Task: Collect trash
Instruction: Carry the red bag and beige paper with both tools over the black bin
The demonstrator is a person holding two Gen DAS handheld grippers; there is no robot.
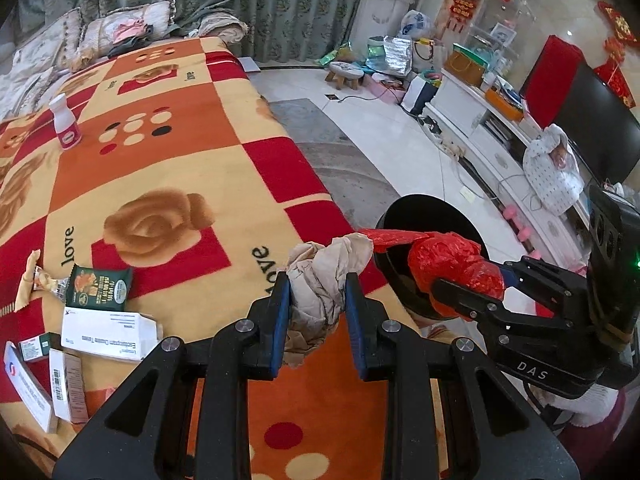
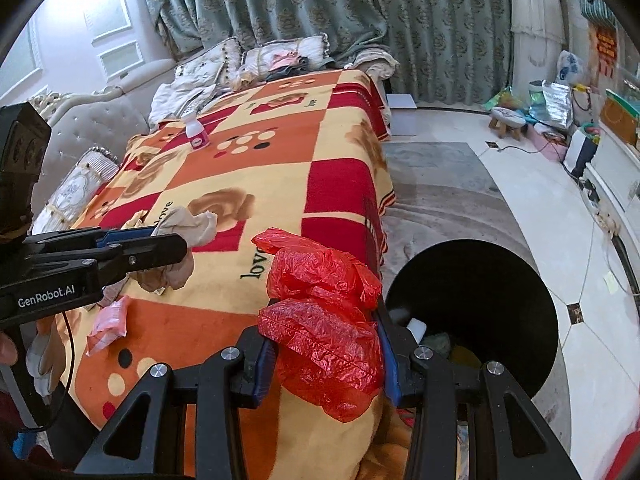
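Observation:
My left gripper (image 1: pixel 318 292) is shut on a crumpled beige paper wad (image 1: pixel 324 276) and holds it above the blanket near the sofa's edge; it also shows in the right wrist view (image 2: pixel 184 236). My right gripper (image 2: pixel 326 328) is shut on a crumpled red plastic bag (image 2: pixel 324 320) and holds it at the rim of the black trash bin (image 2: pixel 500 280), which stands on the floor beside the sofa. In the left wrist view the red bag (image 1: pixel 452 264) hangs over the bin (image 1: pixel 404 216). Some trash lies inside the bin.
On the red, orange and yellow blanket (image 1: pixel 180 168) lie a white bottle (image 1: pixel 65 122), a green snack packet (image 1: pixel 100 288), several white boxes (image 1: pixel 108 334) and a pink wrapper (image 2: pixel 108 324). A grey rug, a small stool (image 1: pixel 346 74) and a TV cabinet (image 1: pixel 500 148) stand beyond.

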